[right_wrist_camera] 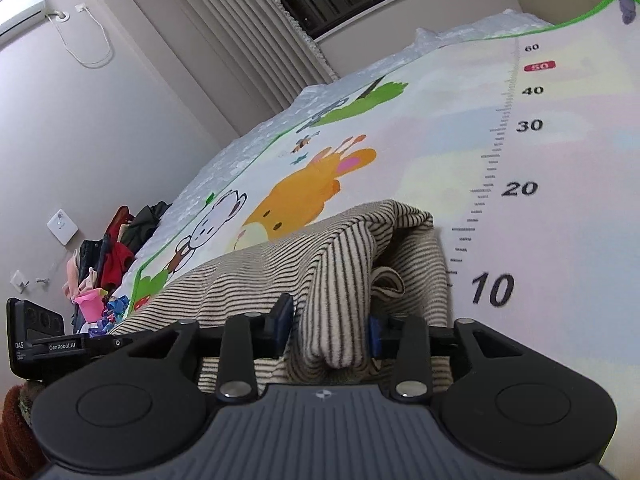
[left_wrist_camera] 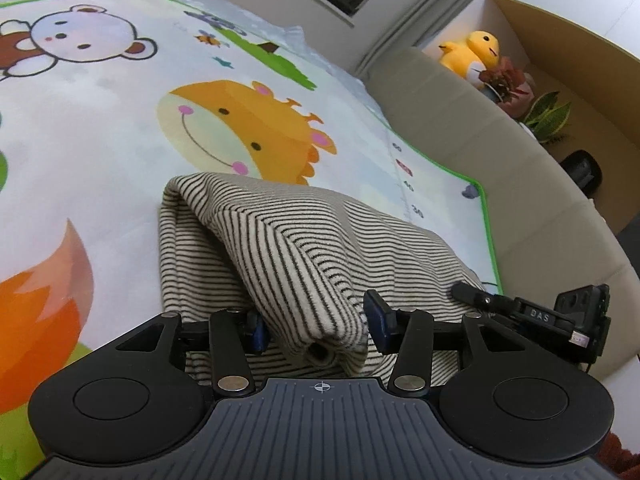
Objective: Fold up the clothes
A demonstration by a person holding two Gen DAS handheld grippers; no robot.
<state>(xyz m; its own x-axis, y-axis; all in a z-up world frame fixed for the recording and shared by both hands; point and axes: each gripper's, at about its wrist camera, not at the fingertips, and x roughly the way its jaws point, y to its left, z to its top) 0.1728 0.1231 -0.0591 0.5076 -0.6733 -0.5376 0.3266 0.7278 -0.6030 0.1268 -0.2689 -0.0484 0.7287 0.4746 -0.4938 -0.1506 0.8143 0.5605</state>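
Note:
A cream garment with thin black stripes (left_wrist_camera: pixel 304 248) lies partly folded on a cartoon play mat (left_wrist_camera: pixel 120 128). My left gripper (left_wrist_camera: pixel 316 330) is shut on a bunched fold of the striped garment, the blue pads pressing it from both sides. In the right wrist view the same striped garment (right_wrist_camera: pixel 344 264) lies on the mat (right_wrist_camera: pixel 540 208), and my right gripper (right_wrist_camera: pixel 330 330) is shut on another bunched fold of it. The right gripper also shows in the left wrist view (left_wrist_camera: pixel 520 312), at the garment's right edge.
A beige padded bed edge (left_wrist_camera: pixel 460 120) runs along the mat's right side. Yellow plush toys (left_wrist_camera: pixel 472 54) and plants sit on a shelf beyond. A pile of clothes and a pink toy bucket (right_wrist_camera: pixel 94 300) lie at the mat's far left. Curtains (right_wrist_camera: pixel 240 32) hang behind.

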